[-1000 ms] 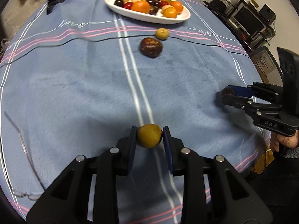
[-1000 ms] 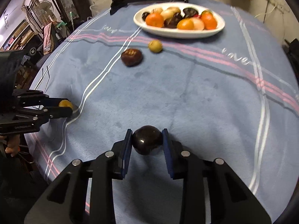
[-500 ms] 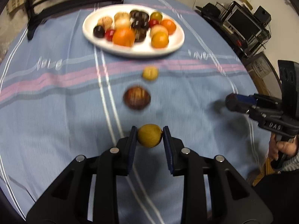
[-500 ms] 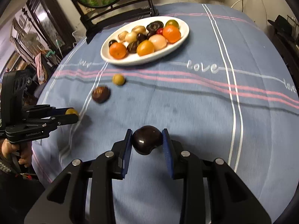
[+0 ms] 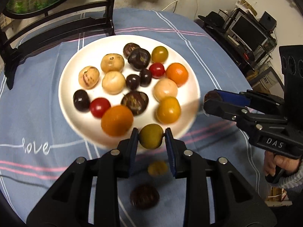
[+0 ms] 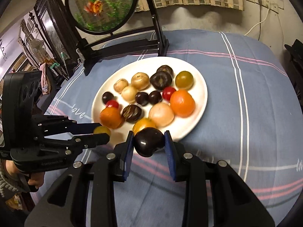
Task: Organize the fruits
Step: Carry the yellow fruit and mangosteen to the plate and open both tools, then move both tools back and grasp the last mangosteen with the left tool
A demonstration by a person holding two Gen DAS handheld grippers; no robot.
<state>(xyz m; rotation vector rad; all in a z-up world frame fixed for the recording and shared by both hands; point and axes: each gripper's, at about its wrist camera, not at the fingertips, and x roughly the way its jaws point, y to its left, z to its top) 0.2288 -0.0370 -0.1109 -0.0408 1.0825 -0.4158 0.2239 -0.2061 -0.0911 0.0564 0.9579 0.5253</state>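
1. Both tongs had swung in from the open blue cloth to the near rim of the white plate (image 5: 195, 87) in about a second; earlier the plate sat way off at the far side of the counter (image 5: 217, 56).
2. Left tongs (image 5: 151, 139) were clamped on a yellow-green fruit (image 5: 151, 136), pinched at its sides between the blue pads and hanging over the plate's near edge. Looked like a carry grip, just tight enough to keep a round thing from rolling out.
3. Right tongs (image 6: 148, 141) were closed on a glossy dark fruit (image 6: 148, 141) the same way, also at the near rim, with the left pair just beside them.
4. The plate already held oranges, red cherry tomatoes, pale tan fruits and dark chestnut-looking ones, so I'd guess the free spot was along the near edge, which is why both came in from there.
5. Two strays were left on the cloth under the left tongs: a small yellow fruit (image 5: 157, 168) and a dark brown one (image 5: 144, 195), both blurry.
6. My read: the drop-off was about to happen, with those two left to fetch after.
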